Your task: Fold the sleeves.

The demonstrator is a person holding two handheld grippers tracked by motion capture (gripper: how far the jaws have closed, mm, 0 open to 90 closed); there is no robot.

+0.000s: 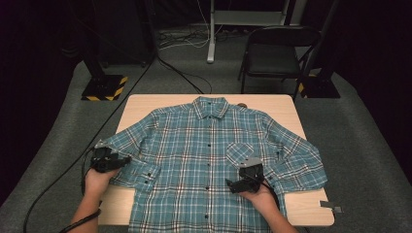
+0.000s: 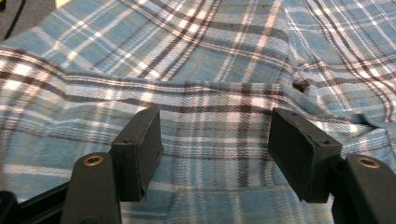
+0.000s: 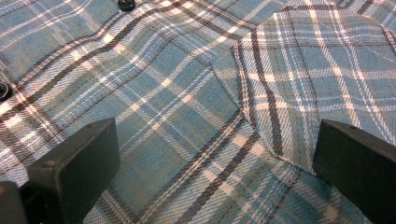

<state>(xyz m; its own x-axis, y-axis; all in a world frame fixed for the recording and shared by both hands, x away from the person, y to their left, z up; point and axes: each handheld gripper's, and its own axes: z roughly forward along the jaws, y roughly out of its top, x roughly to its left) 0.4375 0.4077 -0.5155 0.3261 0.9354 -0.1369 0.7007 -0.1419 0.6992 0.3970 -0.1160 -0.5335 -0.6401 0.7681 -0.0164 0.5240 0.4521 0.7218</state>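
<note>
- While the plaid shirt [image 1: 204,160] lies flat and buttoned on the desk [image 1: 272,103], you hover both tongs wide and empty.
- Left tongs [image 1: 121,160] sit over the sleeve cuff [image 1: 143,171]; pinch a single layer.
- Right tongs [image 1: 232,186] hang below the chest pocket [image 1: 239,151]; probably grab clear of the buttons.

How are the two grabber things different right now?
The left gripper sits over the shirt's sleeve cuff; the right gripper sits over the shirt's front, below the chest pocket. Both are open, held by a hand, gripping nothing.
</note>
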